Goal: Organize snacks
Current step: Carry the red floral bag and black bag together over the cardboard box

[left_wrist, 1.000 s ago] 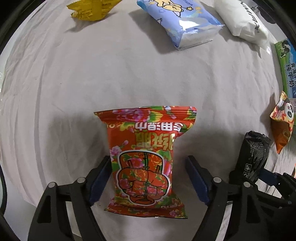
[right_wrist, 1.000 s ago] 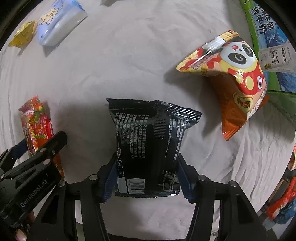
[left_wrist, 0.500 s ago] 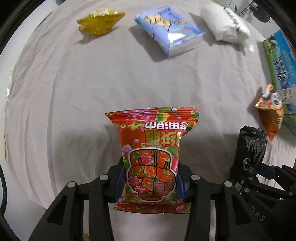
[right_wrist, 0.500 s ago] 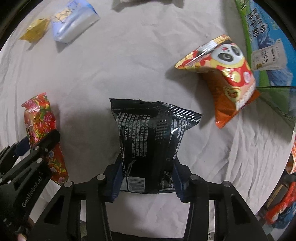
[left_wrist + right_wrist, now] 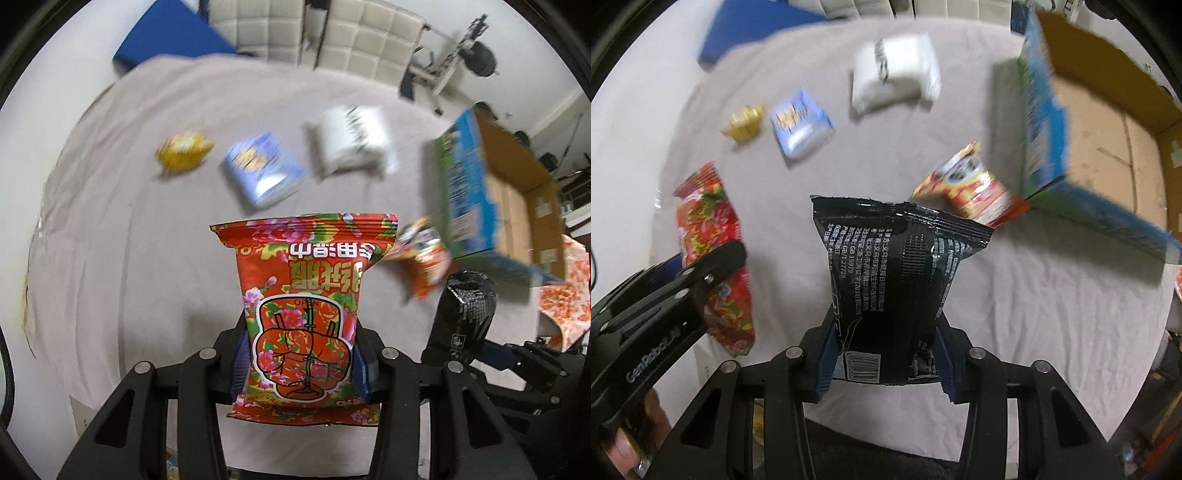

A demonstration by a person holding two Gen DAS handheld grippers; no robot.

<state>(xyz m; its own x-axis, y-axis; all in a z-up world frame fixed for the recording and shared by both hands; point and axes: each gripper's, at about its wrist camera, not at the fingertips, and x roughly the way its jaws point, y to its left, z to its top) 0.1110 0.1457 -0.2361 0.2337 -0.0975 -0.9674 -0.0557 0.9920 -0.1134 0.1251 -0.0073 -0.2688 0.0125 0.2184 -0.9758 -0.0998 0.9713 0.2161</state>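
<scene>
My left gripper (image 5: 300,363) is shut on a red flowered snack bag (image 5: 306,306), held upright above the grey cloth (image 5: 129,229). My right gripper (image 5: 884,360) is shut on a black snack bag (image 5: 890,273), also lifted off the cloth. In the right wrist view the red flowered snack bag (image 5: 713,251) and the left gripper (image 5: 713,280) show at the left. In the left wrist view the black snack bag (image 5: 467,314) shows at the right. An open cardboard box (image 5: 1100,122) with blue-green printed sides stands at the right.
On the cloth lie a yellow packet (image 5: 184,151), a pale blue packet (image 5: 262,173), a white packet (image 5: 354,142) and a panda-print packet (image 5: 971,188) beside the box (image 5: 491,206). A blue panel (image 5: 173,33) and padded chairs (image 5: 354,33) stand beyond the table.
Both grippers have risen and tilted up with their bags, so the box and far room have come into view. The left gripper closed on the red bag a second ago.
</scene>
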